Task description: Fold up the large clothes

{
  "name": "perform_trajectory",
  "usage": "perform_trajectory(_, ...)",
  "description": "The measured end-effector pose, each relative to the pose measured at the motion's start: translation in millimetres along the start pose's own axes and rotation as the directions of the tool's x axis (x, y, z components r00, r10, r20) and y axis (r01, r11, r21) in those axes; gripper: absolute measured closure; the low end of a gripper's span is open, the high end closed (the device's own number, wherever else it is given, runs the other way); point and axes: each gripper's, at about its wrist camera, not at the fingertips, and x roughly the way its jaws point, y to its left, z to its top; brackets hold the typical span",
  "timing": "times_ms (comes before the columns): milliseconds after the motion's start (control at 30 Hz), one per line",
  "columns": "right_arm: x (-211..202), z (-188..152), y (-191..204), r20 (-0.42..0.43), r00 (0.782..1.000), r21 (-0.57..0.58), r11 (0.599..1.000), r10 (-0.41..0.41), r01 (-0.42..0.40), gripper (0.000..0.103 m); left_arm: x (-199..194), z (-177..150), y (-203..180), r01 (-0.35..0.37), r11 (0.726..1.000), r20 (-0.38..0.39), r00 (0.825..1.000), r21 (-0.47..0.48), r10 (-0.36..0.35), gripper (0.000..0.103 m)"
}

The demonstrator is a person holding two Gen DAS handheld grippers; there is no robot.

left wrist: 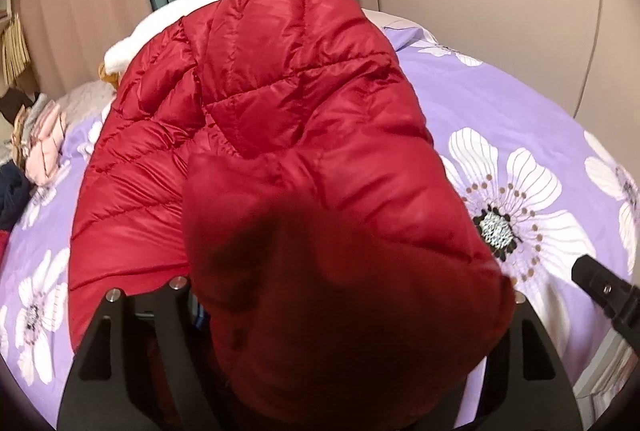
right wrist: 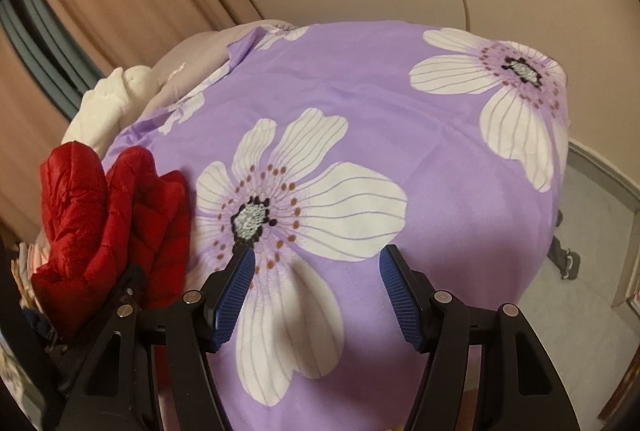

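A red quilted puffer jacket [left wrist: 256, 103] lies lengthwise on the bed, its near end bunched up over my left gripper [left wrist: 316, 295]. That gripper's black arms stand wide apart, and the red fabric drapes over them and hides both fingertips. In the right wrist view the jacket's edge [right wrist: 116, 215] shows at the left, with the left gripper's black body [right wrist: 128, 295] beneath it. My right gripper [right wrist: 317, 251] hovers open over the bedspread, clear of the jacket, with nothing between its blue pads [right wrist: 236, 291]. One right finger [left wrist: 600, 287] shows at the right edge of the left wrist view.
The bed carries a purple bedspread [right wrist: 400, 103] with large white flowers. A white fleecy garment [right wrist: 108, 103] sits at its far end, and folded clothes [left wrist: 44, 143] are piled at the left. Curtains [left wrist: 80, 11] and a wall stand behind. The floor [right wrist: 580, 255] lies beyond the bed's right edge.
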Motion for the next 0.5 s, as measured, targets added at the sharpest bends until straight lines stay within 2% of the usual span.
perform_trajectory(200,-3.8,2.0,-6.9,0.008,1.000,0.012,1.000,-0.013,0.013,0.038,4.0,-2.3,-4.1,-0.012,1.000,0.003,1.000,0.015,0.012,0.028)
perform_trajectory(300,-6.5,1.2,-7.1,0.033,0.998,-0.001,0.999,-0.051,0.051,0.039,4.2,-4.0,-5.9,-0.031,0.999,0.014,0.999,0.022,0.031,0.028)
perform_trajectory(333,-7.6,1.4,-8.0,0.045,0.997,0.000,0.998,-0.069,0.069,0.053,4.4,-5.0,-7.9,-0.040,0.999,0.014,0.999,0.034,0.039,0.028)
perform_trajectory(367,-7.8,1.9,-9.2,0.047,0.996,0.003,0.997,-0.082,0.081,0.074,4.7,-4.7,-9.3,-0.044,0.998,0.013,0.999,0.041,0.043,0.029)
perform_trajectory(400,-6.7,3.1,-10.9,0.039,0.995,0.008,0.996,-0.093,0.092,0.081,3.9,-4.7,-9.8,-0.050,0.998,0.015,0.999,0.045,0.050,0.031)
perform_trajectory(433,-6.1,4.4,-13.7,0.036,0.994,0.017,0.995,-0.099,0.099,0.084,2.8,-4.6,-9.7,-0.055,0.998,0.018,0.998,0.045,0.054,0.031)
perform_trajectory(500,-6.7,5.9,-18.1,0.044,0.994,0.036,0.994,-0.100,0.099,0.084,-0.5,-3.2,-8.2,-0.042,0.999,0.018,0.999,0.027,0.041,0.032)
